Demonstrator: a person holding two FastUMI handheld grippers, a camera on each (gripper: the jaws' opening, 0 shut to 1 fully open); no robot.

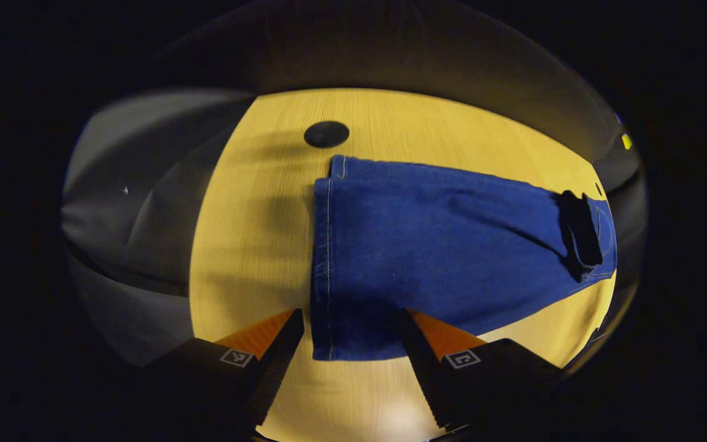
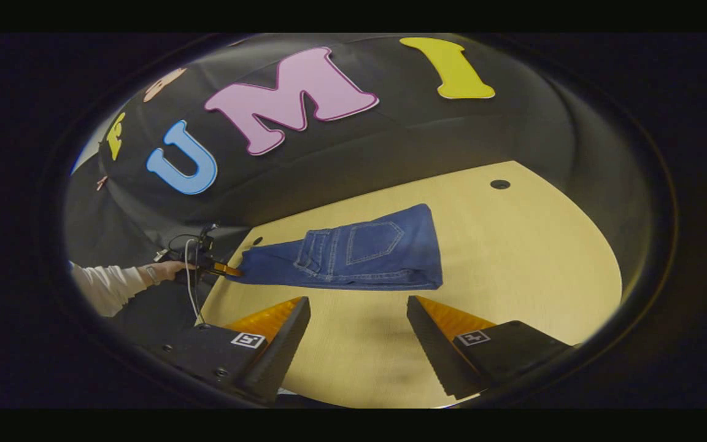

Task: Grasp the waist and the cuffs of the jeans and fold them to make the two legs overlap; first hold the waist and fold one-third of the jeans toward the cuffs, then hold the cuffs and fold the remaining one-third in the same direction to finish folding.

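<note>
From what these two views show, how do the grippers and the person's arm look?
Each gripper, left gripper and right gripper, has two wedge-shaped fingers with ribbed inner faces, on dark blocky bodies. Each body carries a small square black-and-white marker. In the right gripper view, a hand holds the other gripper, with thin cables hanging from it. The person wears a light long sleeve.

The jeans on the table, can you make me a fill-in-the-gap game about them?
1. The jeans lie on a ____ table.
2. In the right gripper view, the right gripper has its fingers ____, with nothing between them.
3. In the left gripper view, the left gripper has its fingers either side of the jeans' ____.
4. The small dark round spot is on the ____.

Missing words: wooden; open; cuffs; table
</note>
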